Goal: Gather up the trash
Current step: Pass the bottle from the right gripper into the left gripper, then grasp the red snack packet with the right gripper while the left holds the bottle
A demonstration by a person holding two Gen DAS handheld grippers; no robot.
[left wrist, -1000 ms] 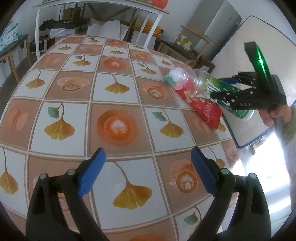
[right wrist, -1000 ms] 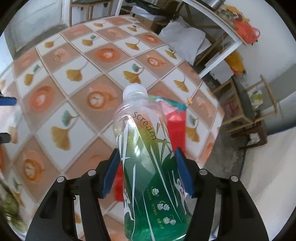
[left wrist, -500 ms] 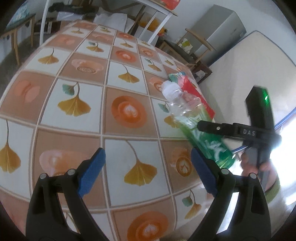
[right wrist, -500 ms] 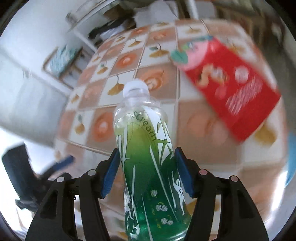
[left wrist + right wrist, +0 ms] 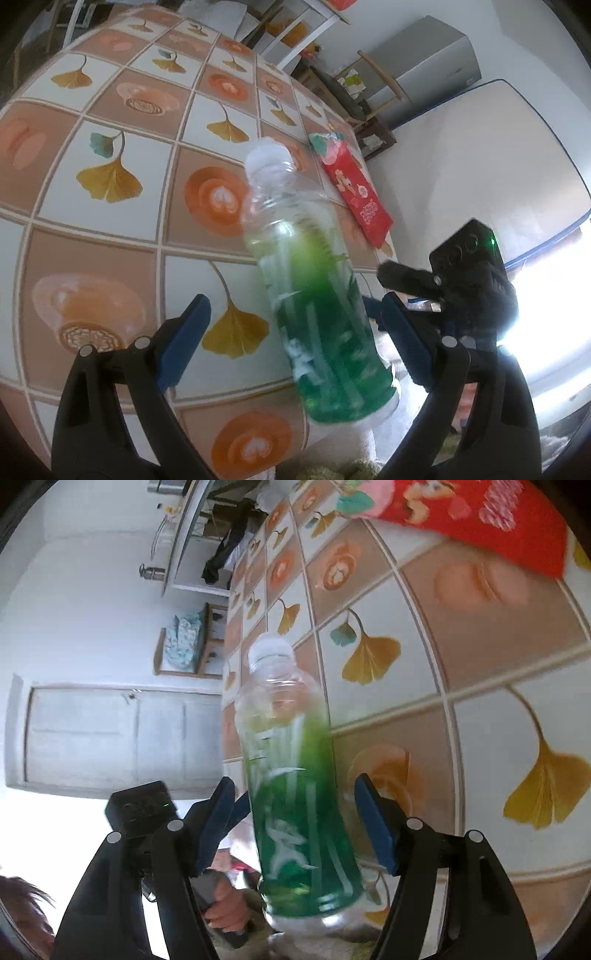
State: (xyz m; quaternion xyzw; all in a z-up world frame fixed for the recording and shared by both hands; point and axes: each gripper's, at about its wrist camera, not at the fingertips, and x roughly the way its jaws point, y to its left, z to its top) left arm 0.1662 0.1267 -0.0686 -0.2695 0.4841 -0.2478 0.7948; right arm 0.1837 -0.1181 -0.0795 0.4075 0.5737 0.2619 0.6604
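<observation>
left tool (image 5: 291,332): spread wide. The bottle sits between its pads: clear gap on the left pad side, right pad just beside the bottle. We can't tell if that one touches.
right tool (image 5: 295,819): pads flank the bottle's lower body and a thin sliver of background shows on each side. With the bottle smeared, we can't tell whether it is pinching or just off it.
green-labelled plastic bottle (image 5: 314,295) (image 5: 299,794): off the surface, near its edge, cap end pointing away from both cameras and tilted. It lies inside both tools' openings at once. Label print is unreadable through motion blur, and the base is partly washed out.
tools relative: crossed around the bottle. In the left wrist view only one black finger and a blue pad tip of the right tool show past the bottle; the rest is a dark block against glare.
red snack packet (image 5: 358,195) (image 5: 480,517): flat on the surface near its edge, well apart from the bottle. The right wrist view cuts off its top.
surface (image 5: 110,221): ginkgo-and-coffee-cup checked cloth.
hand (image 5: 225,908): grips the left tool's handle, partly hidden behind the right tool's finger.
window side: blown out, nothing legible there.
</observation>
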